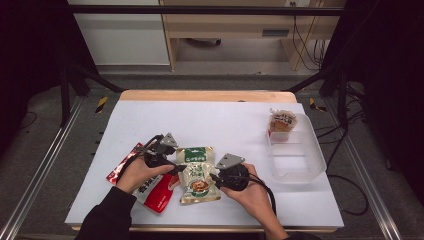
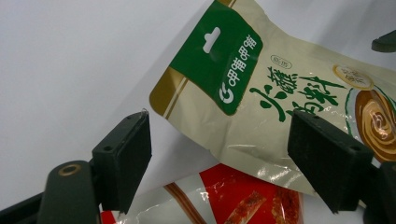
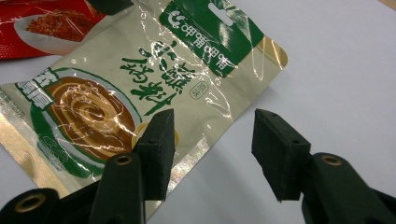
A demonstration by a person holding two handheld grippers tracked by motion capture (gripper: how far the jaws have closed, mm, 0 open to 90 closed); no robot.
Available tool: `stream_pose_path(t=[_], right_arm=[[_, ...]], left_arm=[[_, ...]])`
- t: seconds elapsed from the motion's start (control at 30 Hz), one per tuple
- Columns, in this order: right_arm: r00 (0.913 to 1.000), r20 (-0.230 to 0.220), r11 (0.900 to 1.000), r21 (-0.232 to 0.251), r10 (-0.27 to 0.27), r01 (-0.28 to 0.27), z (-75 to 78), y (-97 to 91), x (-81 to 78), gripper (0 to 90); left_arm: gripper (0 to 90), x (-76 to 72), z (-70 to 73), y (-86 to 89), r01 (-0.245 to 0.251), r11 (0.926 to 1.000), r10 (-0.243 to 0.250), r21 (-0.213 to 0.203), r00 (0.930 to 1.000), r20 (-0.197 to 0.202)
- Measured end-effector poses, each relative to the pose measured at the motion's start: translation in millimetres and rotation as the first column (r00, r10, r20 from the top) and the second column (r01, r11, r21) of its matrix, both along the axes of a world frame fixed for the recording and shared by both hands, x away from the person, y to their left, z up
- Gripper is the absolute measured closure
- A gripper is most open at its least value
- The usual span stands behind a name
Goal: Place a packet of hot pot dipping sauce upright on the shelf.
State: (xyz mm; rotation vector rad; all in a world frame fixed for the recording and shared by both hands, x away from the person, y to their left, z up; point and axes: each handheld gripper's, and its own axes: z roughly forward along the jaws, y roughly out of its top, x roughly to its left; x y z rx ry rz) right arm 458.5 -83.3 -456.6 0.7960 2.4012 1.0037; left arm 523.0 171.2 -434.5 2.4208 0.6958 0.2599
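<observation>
A beige and green snack packet [image 1: 197, 174] lies flat near the table's front, partly overlapping a red packet [image 1: 152, 192] to its left. My left gripper [image 1: 176, 167] is at the beige packet's left edge. In the left gripper view the gripper [image 2: 219, 158] is open, the beige packet's [image 2: 261, 93] edge lies between the jaws, and the red packet [image 2: 243, 196] lies beneath. My right gripper [image 1: 212, 177] is at the packet's right edge. In the right gripper view it [image 3: 212, 149] is open, one jaw over the packet's [image 3: 140, 84] sealed border and the other over bare table.
A clear plastic tray [image 1: 300, 160] stands at the right of the white table sheet [image 1: 210, 120], with a small orange packet [image 1: 281, 122] at its far end. A person's hands and dark sleeves come in from the front edge.
</observation>
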Motion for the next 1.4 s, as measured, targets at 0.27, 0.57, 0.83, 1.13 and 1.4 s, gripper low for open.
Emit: stream_pose_path(t=[0.27, 0.57, 0.83, 1.13, 1.4], right_arm=[[1.0, 0.0, 1.0, 0.0, -0.004, 0.004, -0.2, -1.2, 0.6, 48.4], [1.0, -0.002, 1.0, 0.0, -0.009, 0.009, 0.0, -4.0, 1.5, 47.9], [0.9993, -0.036, 0.9999, -0.012, -0.005, 0.005, 3.1, -5.8, 3.4, 36.7], [0.9988, -0.047, 0.9996, 0.026, 0.012, -0.01, 19.6, -16.1, 6.4, 26.7], [0.9957, -0.07, 0.9981, 0.019, 0.061, -0.059, 40.4, -24.2, 4.6, 19.6]], left_arm=[[29.5, 5.7, -7.3, -7.0, 0.014, 0.9997, -0.015, -0.02, 0.9991, -0.041], [71.8, 9.2, -5.6, -2.2, -0.011, 0.9994, 0.009, -0.034, 0.9984, -0.055], [90.0, 2.5, 7.2, 3.5, 0.041, 0.9985, -0.043, -0.036, 0.9977, -0.053], [90.0, -8.2, 38.9, 8.1, 0.066, 0.9942, -0.066, -0.085, 0.9978, 0.003], [90.0, -17.9, 65.4, 9.8, 0.118, 0.9883, -0.114, -0.097, 0.9924, 0.048]])
